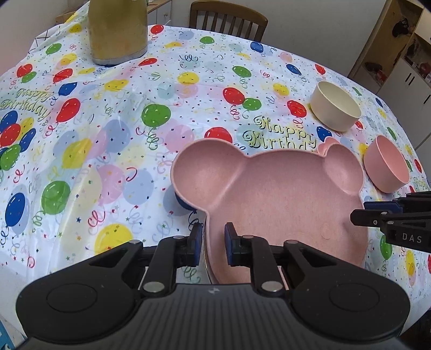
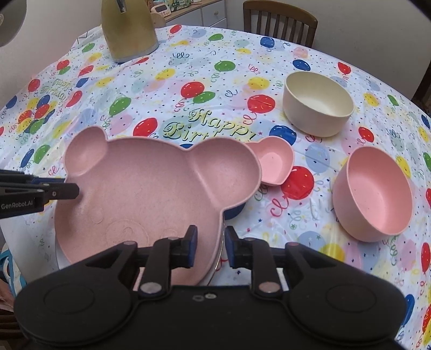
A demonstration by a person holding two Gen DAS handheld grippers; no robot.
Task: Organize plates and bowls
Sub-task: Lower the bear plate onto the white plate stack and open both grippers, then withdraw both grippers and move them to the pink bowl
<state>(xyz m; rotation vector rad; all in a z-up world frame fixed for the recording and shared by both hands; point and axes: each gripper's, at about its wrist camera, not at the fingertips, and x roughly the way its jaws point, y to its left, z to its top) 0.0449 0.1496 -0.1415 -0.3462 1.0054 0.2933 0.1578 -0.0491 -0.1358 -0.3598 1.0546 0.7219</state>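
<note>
A pink bear-shaped plate [image 1: 282, 193] [image 2: 145, 188] lies on other plates; a blue rim [image 1: 183, 202] shows under it. My left gripper [image 1: 212, 243] straddles its left edge, jaws slightly apart, one finger each side of the rim. My right gripper [image 2: 208, 246] straddles its right edge the same way. Neither visibly pinches it. A small pink heart dish [image 2: 273, 164], a pink bowl [image 2: 374, 193] [image 1: 386, 167] and a cream bowl [image 2: 317, 105] [image 1: 335, 106] stand to the right.
A yellow-green kettle [image 1: 117, 32] [image 2: 129, 29] stands at the table's far left. A wooden chair [image 1: 229, 21] [image 2: 280, 21] is behind the table. The balloon tablecloth [image 1: 107, 121] covers the table. Cabinets [image 1: 398, 53] stand to the right.
</note>
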